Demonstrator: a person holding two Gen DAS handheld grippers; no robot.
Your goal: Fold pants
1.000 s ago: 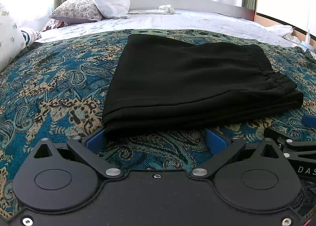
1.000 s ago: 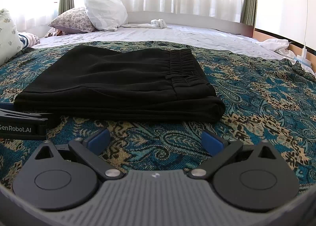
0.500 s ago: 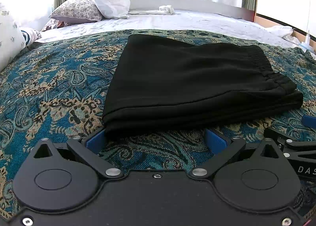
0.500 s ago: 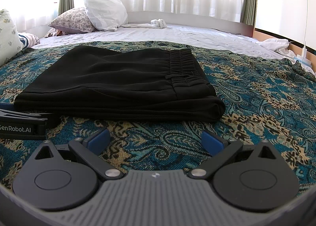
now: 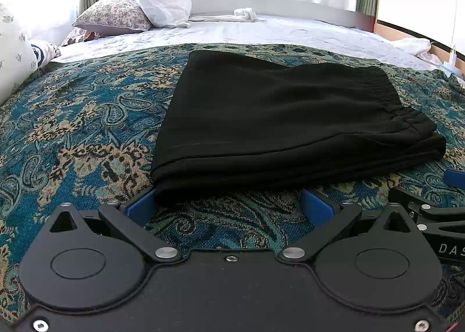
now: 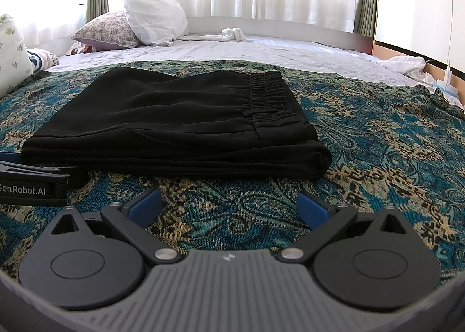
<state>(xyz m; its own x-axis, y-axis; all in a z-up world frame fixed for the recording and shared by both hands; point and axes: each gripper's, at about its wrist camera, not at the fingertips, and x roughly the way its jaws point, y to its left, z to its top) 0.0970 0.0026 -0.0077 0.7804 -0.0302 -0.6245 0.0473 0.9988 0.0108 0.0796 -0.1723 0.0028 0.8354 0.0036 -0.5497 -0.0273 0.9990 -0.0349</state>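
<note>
Black pants (image 5: 276, 117) lie folded in a flat stack on the patterned blue bedspread (image 5: 72, 117), elastic waistband to the right. My left gripper (image 5: 229, 204) rests open on the spread just before the stack's near left corner, its left blue pad touching the fabric edge. In the right wrist view the same pants (image 6: 174, 125) sit ahead, and my right gripper (image 6: 229, 204) stands open a short way in front of their near edge, nothing between its fingers. Each gripper shows in the other's view: the right gripper (image 5: 430, 215), the left gripper (image 6: 32, 184).
Beyond the spread is a white sheet (image 6: 261, 47) with a floral pillow (image 6: 107, 30), a white pillow (image 6: 154, 18) and a small white cloth (image 6: 232, 33). Another pillow (image 6: 11, 53) sits far left. Crumpled white fabric (image 6: 407, 64) lies by the right bed edge.
</note>
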